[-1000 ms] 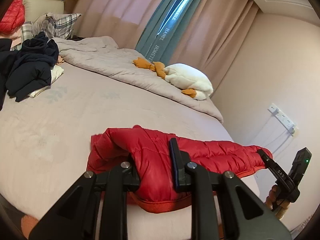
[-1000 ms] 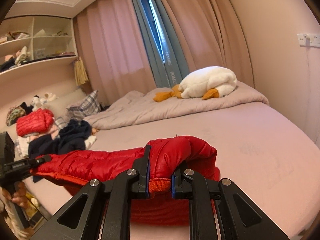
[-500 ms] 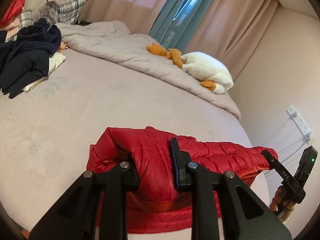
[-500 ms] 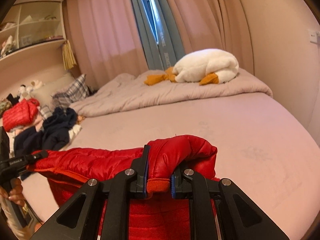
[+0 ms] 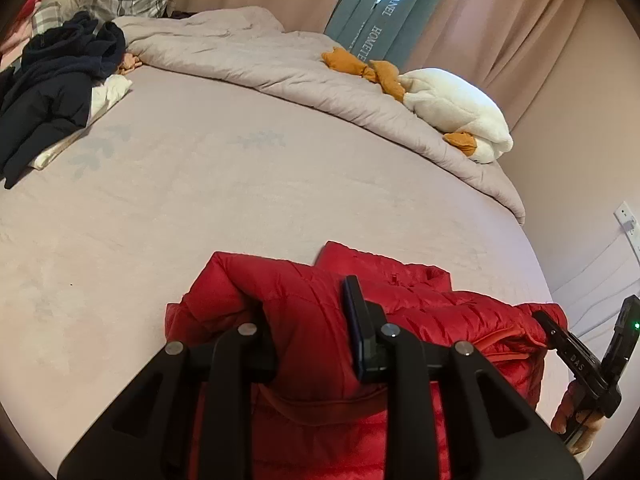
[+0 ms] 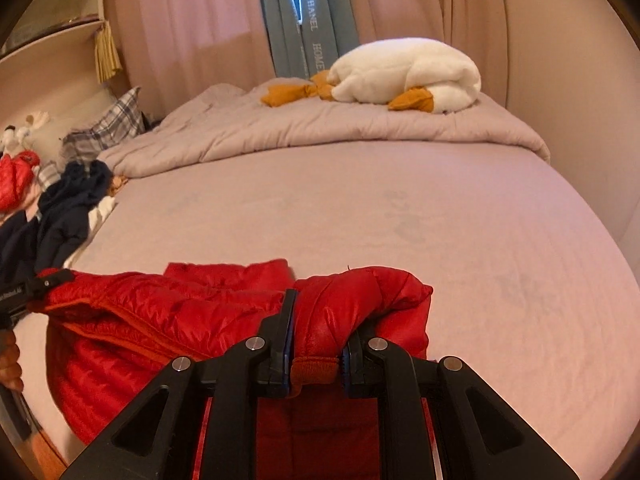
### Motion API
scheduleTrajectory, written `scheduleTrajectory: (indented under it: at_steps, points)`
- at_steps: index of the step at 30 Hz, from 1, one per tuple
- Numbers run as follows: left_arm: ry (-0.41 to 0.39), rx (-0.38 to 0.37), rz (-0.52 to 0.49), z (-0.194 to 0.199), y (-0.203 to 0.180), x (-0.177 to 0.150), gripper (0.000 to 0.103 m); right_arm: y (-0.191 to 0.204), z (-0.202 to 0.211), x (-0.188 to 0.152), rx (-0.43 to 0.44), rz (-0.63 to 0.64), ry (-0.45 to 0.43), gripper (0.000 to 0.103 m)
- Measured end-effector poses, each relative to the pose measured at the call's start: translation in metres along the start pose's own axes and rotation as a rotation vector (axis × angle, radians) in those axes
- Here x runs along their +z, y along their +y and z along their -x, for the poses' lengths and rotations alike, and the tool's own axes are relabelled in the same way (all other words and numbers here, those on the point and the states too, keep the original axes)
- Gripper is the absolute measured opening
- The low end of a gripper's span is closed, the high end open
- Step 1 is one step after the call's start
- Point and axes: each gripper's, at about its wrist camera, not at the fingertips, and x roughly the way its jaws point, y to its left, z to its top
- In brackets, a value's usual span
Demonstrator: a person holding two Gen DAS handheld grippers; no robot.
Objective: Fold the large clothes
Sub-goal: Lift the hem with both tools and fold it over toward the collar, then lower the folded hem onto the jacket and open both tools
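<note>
Red jacket (image 5: 400,312) lies on pink bed (image 5: 240,200), right jaws clamping it, left jaws seemingly gripping while opening.

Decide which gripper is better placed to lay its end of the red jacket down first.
Left, probably: the left gripper is opening around the red jacket, while the right gripper is clamped on a cuff.

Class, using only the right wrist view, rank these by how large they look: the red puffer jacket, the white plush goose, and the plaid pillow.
1. red puffer jacket: largest, though it is nearest the camera, which inflates it.
2. white plush goose.
3. plaid pillow: smallest, and partly hidden.
</note>
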Motion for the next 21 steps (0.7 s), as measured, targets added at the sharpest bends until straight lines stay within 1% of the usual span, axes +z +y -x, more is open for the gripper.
scheduleTrajectory:
  at_steps: [2,5,7,8,10,12,14,15,16,17,18,19,20,21]
  points:
    - [0.005,0.002,0.003,-0.005,0.0,0.001,0.026,-0.002,-0.003,0.002,0.001,-0.006,0.01,0.015]
    - [0.01,-0.001,-0.001,-0.012,0.001,0.001,0.032,-0.004,-0.007,0.003,0.007,-0.014,0.016,0.015]
    - [0.002,-0.003,-0.02,-0.014,-0.001,0.001,0.04,-0.006,-0.011,0.003,0.013,-0.027,0.027,0.019]
    - [-0.008,-0.006,-0.038,-0.014,-0.003,0.0,0.042,-0.007,-0.013,0.003,0.015,-0.032,0.034,0.021]
    - [-0.026,-0.007,-0.067,-0.013,-0.008,-0.003,0.05,-0.008,-0.017,0.003,0.008,-0.037,0.047,0.022]
    - [-0.029,-0.016,-0.071,-0.013,-0.009,-0.003,0.056,-0.009,-0.018,0.003,0.006,-0.037,0.051,0.024]
    - [-0.027,-0.028,-0.061,-0.012,-0.008,-0.001,0.061,-0.009,-0.019,0.005,0.003,-0.038,0.05,0.029]
    - [-0.027,-0.039,-0.054,-0.011,-0.008,0.0,0.065,-0.009,-0.017,0.006,0.003,-0.037,0.045,0.03]
    - [-0.03,-0.049,-0.051,-0.009,-0.007,0.001,0.07,-0.009,-0.017,0.007,0.004,-0.035,0.04,0.036]
    - [-0.036,-0.059,-0.05,-0.006,-0.008,0.001,0.072,-0.009,-0.015,0.007,0.004,-0.035,0.034,0.043]
    - [-0.046,-0.066,-0.049,-0.002,-0.008,0.002,0.076,-0.01,-0.013,0.008,0.005,-0.036,0.027,0.047]
    - [-0.06,-0.071,-0.049,0.003,-0.01,0.002,0.083,-0.012,-0.01,0.009,0.004,-0.038,0.013,0.056]
    - [-0.077,-0.071,-0.05,0.006,-0.011,0.003,0.085,-0.013,-0.006,0.01,0.003,-0.041,-0.001,0.061]
    - [-0.109,-0.059,-0.057,0.012,-0.012,0.003,0.089,-0.015,-0.004,0.011,0.002,-0.044,-0.015,0.062]
